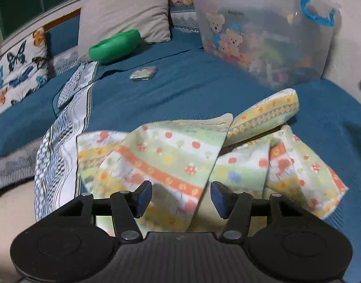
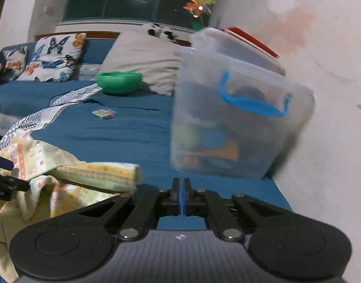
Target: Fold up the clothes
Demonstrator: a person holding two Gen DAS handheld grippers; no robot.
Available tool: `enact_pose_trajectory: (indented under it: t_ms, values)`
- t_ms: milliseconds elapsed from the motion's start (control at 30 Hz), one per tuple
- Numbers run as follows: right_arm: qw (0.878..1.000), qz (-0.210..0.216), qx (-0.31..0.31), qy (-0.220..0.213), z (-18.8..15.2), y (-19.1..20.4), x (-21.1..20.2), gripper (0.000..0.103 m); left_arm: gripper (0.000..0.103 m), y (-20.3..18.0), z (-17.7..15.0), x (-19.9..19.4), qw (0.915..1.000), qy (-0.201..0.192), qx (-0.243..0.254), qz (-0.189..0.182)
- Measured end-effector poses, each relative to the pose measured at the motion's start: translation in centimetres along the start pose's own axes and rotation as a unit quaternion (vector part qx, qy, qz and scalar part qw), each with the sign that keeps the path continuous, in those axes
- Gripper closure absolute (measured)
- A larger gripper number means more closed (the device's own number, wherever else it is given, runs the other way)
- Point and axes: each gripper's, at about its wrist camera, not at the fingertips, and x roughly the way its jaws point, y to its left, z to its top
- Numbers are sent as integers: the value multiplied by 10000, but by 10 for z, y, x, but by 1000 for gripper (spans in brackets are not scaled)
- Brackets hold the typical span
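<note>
A patterned yellow, green and orange garment (image 1: pixel 171 155) lies rumpled on the blue bedspread (image 1: pixel 180 89). One part is folded over and one rolled end (image 1: pixel 267 115) sticks up at the right. My left gripper (image 1: pixel 180 199) is open just above the garment's near edge, with nothing between its blue pads. In the right wrist view the garment (image 2: pixel 69 176) lies at the lower left. My right gripper (image 2: pixel 181 197) is shut and empty, over the bedspread (image 2: pixel 123 136) to the right of the garment. The left gripper's finger (image 2: pixel 2 162) shows at the left edge.
A clear plastic toy bin (image 1: pixel 265 35) with a blue handle stands at the right against the wall, also in the right wrist view (image 2: pixel 237 118). A green bowl-shaped thing (image 1: pixel 114 46), a grey pillow (image 1: pixel 123 16), a butterfly pillow (image 1: pixel 20 70), a striped sheet (image 1: pixel 62 139) and a small packet (image 1: pixel 144 73) lie around.
</note>
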Motion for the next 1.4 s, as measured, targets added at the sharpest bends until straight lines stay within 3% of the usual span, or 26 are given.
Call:
enact_pose_trajectory:
  t_ms: [100, 200, 367, 400, 500, 567, 600, 700, 833, 900, 967, 1033, 1067, 1133, 1267, 1333, 1400]
  values:
    - [9986, 504, 11, 169, -6, 7, 1, 93, 45, 0, 4, 9, 10000, 53, -32, 3]
    - [9946, 1006, -101, 238, -11, 27, 4, 71, 46, 3, 4, 10, 10000, 60, -68, -34]
    - [9784, 1965, -480, 415, -13, 83, 21, 62, 46, 14, 2, 4, 9999, 79, -89, 76]
    - [9771, 1999, -572, 456, -13, 93, 26, 60, 46, 17, 3, 4, 9999, 88, -103, 84]
    - [9766, 1930, -746, 592, -14, 114, 42, 65, 45, 21, 6, 2, 9999, 71, -129, 74]
    - [9768, 1914, -701, 652, -15, 114, 52, 91, 45, 18, 8, 2, 10000, 53, -44, 28]
    - [9774, 1886, -685, 662, -16, 114, 56, 101, 44, 15, 9, 3, 10000, 46, 26, 2]
    - [9863, 1478, -632, 373, -14, 98, 47, 101, 42, 5, 10, 6, 9998, 12, 184, -51]
    - [9981, 438, -426, 30, -5, 44, 25, 101, 40, -5, 15, 16, 9996, 15, 233, -131]
    - [9997, -63, -239, 55, -4, 16, 19, 101, 30, -11, 18, 20, 9996, -14, 247, -126]
    - [9988, -461, -6, 165, -5, -10, 16, 99, 29, -19, 21, 24, 9994, -86, 324, -99]
    - [9971, -671, 207, 298, -9, -25, 14, 63, 29, -27, 22, 30, 9989, -108, 449, -34]
    - [9955, -854, 245, 326, -12, -32, 13, 59, 30, -29, 23, 33, 9988, -114, 486, 3]
    - [9940, -864, 436, 507, -16, -39, 16, 51, 41, -31, 25, 40, 9985, -118, 520, 83]
    - [9903, -547, 919, 892, -25, -50, 22, 50, 70, -14, 29, 52, 9999, 28, 165, 36]
    - [9876, -470, 1175, 926, -27, -58, 25, 50, 93, 2, 31, 49, 9999, 28, -118, 2]
    - [9857, -466, 1346, 900, -29, -66, 28, 50, 95, 18, 32, 45, 9992, 7, -408, -14]
